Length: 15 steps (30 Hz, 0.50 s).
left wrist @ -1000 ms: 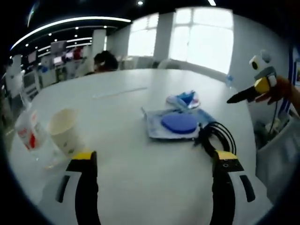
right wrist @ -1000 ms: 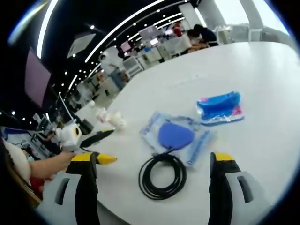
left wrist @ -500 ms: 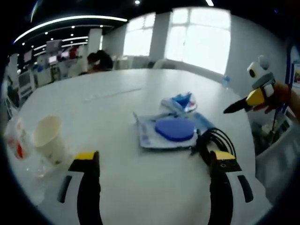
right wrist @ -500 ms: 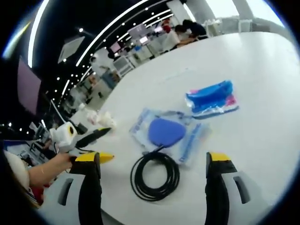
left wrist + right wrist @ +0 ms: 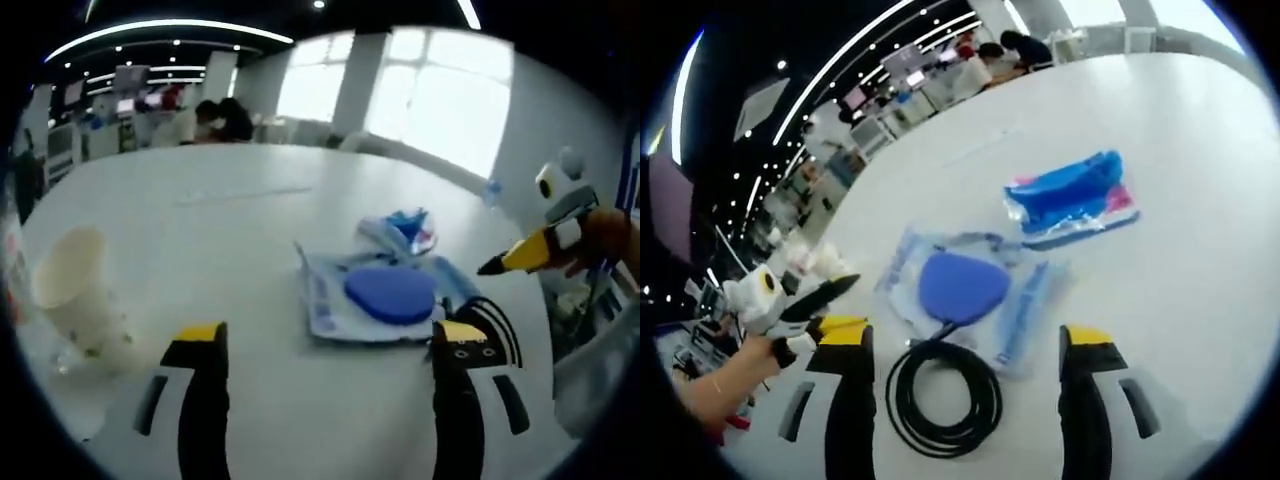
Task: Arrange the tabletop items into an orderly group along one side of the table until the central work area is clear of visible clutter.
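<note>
A blue disc point(image 5: 390, 294) lies in a clear bag point(image 5: 322, 300) near the middle of the white table point(image 5: 200, 230). Behind it rests a blue packet point(image 5: 405, 228), and a coiled black cable point(image 5: 503, 328) sits at its right. A paper cup point(image 5: 68, 288) stands at the left. My left gripper point(image 5: 330, 335) hovers open in front of the bag. In the right gripper view, my right gripper point(image 5: 965, 335) is open above the cable coil point(image 5: 940, 398), with the blue disc point(image 5: 960, 283) and blue packet point(image 5: 1070, 195) beyond. The left gripper point(image 5: 800, 300) enters that view from the left, held by a hand point(image 5: 725, 375).
A thin pale strip point(image 5: 245, 194) lies far across the table. Crumpled clear plastic point(image 5: 70, 355) sits by the cup. The right gripper point(image 5: 530, 252) reaches in past the table's right edge. People and desks fill the room behind. Paper cups point(image 5: 810, 262) stand near the table's left edge.
Both views have drawn closer to the bag and cable. The cup has slid toward the left edge of the left gripper view. Both pairs of jaws stand slightly narrower.
</note>
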Motion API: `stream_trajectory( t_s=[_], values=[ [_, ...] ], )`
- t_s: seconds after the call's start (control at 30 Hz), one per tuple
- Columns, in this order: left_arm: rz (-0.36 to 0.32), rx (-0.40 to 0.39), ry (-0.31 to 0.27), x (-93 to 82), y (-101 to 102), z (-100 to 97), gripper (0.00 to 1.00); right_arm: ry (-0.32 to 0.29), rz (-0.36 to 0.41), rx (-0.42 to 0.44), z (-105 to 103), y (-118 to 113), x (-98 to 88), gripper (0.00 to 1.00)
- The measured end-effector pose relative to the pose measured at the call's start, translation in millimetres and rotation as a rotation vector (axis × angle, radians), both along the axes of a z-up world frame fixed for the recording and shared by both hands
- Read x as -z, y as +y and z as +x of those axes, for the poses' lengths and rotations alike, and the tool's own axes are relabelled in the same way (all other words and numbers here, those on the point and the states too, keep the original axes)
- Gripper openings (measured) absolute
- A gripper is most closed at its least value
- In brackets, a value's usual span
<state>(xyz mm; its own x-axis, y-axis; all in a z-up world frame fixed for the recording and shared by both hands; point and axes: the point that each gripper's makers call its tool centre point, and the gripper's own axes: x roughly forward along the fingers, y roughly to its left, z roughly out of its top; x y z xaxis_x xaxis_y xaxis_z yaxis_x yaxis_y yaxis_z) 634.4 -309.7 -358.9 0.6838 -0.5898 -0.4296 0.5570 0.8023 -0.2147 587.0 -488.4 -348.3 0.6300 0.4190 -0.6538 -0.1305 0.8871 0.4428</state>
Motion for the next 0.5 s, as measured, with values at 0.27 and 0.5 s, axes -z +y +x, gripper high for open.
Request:
stream_trajectory(
  t_s=[0.27, 0.5],
  values=[
    [0.029, -0.030, -0.002, 11.7, 1, 15.4, 0.60, 0.045, -0.084, 0.028, 0, -13, 27.9, 0.51],
    [-0.001, -0.048, 0.014, 19.1, -5, 22.4, 0.43, 0.070, -0.113, 0.061, -5, -34, 41.3, 0.44]
  ],
)
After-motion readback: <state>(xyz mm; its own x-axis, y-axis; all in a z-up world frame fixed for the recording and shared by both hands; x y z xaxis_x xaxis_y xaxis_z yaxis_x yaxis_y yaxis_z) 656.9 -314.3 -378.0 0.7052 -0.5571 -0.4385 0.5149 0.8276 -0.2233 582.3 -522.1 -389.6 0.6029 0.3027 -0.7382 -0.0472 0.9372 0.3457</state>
